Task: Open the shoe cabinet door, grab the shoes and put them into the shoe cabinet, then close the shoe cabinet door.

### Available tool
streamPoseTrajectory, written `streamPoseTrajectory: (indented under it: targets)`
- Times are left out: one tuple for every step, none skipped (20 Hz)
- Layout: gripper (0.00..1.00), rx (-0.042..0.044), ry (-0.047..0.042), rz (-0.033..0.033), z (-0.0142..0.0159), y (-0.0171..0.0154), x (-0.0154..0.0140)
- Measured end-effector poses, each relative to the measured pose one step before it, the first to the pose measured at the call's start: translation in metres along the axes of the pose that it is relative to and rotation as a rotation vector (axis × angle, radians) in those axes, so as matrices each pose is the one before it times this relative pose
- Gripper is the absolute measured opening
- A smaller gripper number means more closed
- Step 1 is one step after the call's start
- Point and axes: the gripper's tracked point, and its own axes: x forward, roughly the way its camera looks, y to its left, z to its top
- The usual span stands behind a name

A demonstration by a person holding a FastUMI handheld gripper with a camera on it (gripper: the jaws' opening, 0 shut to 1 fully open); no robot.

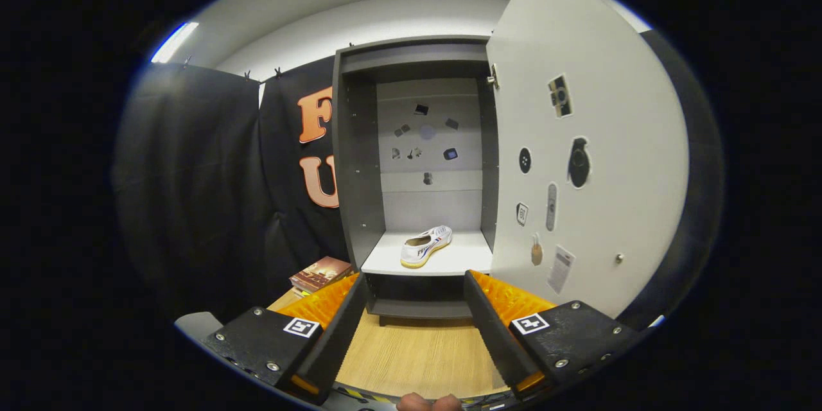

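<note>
A grey shoe cabinet (pixel 352 160) stands ahead of me on the wooden floor, with its white door (pixel 597 160) swung wide open to the right. A white shoe (pixel 425 245) with a yellowish sole lies on the cabinet's white shelf (pixel 449 263), heel towards me and toe angled to the back right. My gripper (pixel 414 282) is open, fingers spread wide with nothing between them. It sits back from the cabinet, with the shelf's front edge framed just beyond the fingertips.
Stickers dot the open door and the cabinet's back panel (pixel 427 141). A small knob (pixel 619 259) sits low on the door near its far edge. A stack of books (pixel 320 274) lies on the wooden floor (pixel 417 353) left of the cabinet, by the black cloth wall.
</note>
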Motion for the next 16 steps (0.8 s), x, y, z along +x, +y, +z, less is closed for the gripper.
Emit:
streamPoseTrajectory:
  targets:
    - [0.93,0.00359,-0.00521,0.00436,0.00071,-0.00721,-0.01084]
    - [0.93,0.00614,-0.00693,0.00167,0.00082,-0.0073,-0.01097]
    - [0.93,0.00481,-0.01069,0.00184,0.00282,-0.00715,-0.01099]
    - [0.93,0.00295,-0.01067,0.00071,0.00172,-0.00733,-0.0093]
    - [0.93,0.00099,-0.00713,0.00062,0.0013,-0.00791,-0.00896]
    - [0.93,-0.00427,-0.00524,0.0001,0.00103,-0.00852,-0.00988]
    - [0.93,-0.00369,-0.00194,-0.00125,0.00043,-0.01048,-0.00833]
    - [0.93,0.0011,-0.00264,0.00285,0.00046,-0.00912,-0.00833]
    - [0.93,0.00349,-0.0067,-0.0024,0.00193,-0.00976,-0.0079]
    - [0.93,0.00419,-0.0088,-0.01248,0.00134,-0.01418,-0.00579]
    - [0.93,0.00512,-0.00728,-0.01457,0.00013,-0.01648,-0.0048]
    - [0.93,0.0076,-0.00201,-0.01837,-0.00153,-0.01633,-0.00255]
    - [0.93,0.01318,-0.00045,-0.01814,-0.00208,-0.01827,-0.00185]
    - [0.93,0.01394,0.00427,-0.0136,-0.00296,-0.01528,0.00026]
    - [0.93,0.01301,0.00268,-0.009,-0.00214,-0.01408,-0.00118]
    - [0.93,0.01007,-0.00134,-0.00655,-0.00077,-0.01315,0.0023]
